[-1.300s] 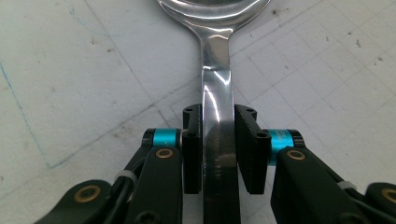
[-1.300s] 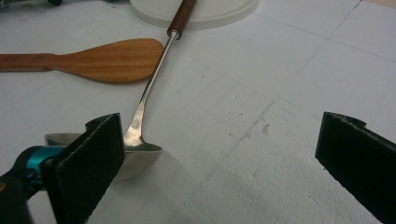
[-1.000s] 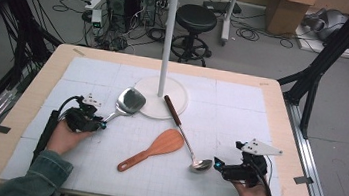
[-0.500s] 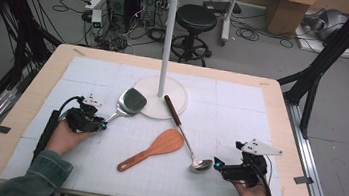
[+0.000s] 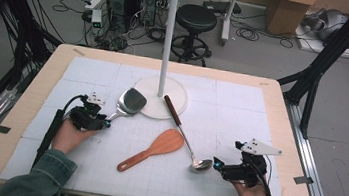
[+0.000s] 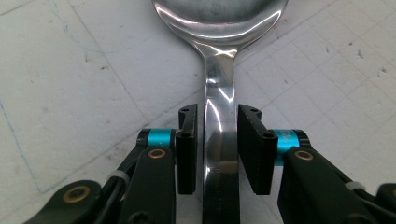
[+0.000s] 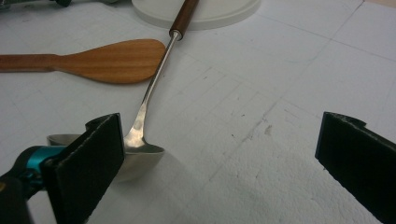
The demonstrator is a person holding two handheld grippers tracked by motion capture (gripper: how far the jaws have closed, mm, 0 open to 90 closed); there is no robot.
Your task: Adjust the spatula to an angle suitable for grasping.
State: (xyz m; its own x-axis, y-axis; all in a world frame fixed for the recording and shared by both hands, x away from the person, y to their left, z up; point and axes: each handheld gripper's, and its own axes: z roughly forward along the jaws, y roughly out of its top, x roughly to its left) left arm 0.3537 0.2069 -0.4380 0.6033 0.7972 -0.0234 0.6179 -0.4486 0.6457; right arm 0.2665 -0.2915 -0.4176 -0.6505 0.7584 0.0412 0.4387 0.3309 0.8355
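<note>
Meanwhile, the left tongs (image 6: 217, 149), just easing open, straddle the steel spatula (image 6: 219, 84) handle with slim gaps, while the right tongs (image 7: 224, 154) gape wide beside the ladle (image 7: 140, 140).

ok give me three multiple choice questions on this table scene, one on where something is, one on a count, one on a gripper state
1. Where does the ladle's brown handle end rest?
A. on the white stand base
B. under the wooden spatula
C. off the table edge

2. How many utensils lie on the table?
A. two
B. three
C. five

3. How do the left gripper's jaws stand?
A. wide apart over bare table
B. either side of the metal turner's handle, slim gaps showing
C. clamped on the wooden spatula

Answers:
1 A, the high view shows the handle end on the round base.
2 B, turner, spatula and ladle.
3 B, the left gripper view shows the handle between the pads; they have just been opening.
</note>
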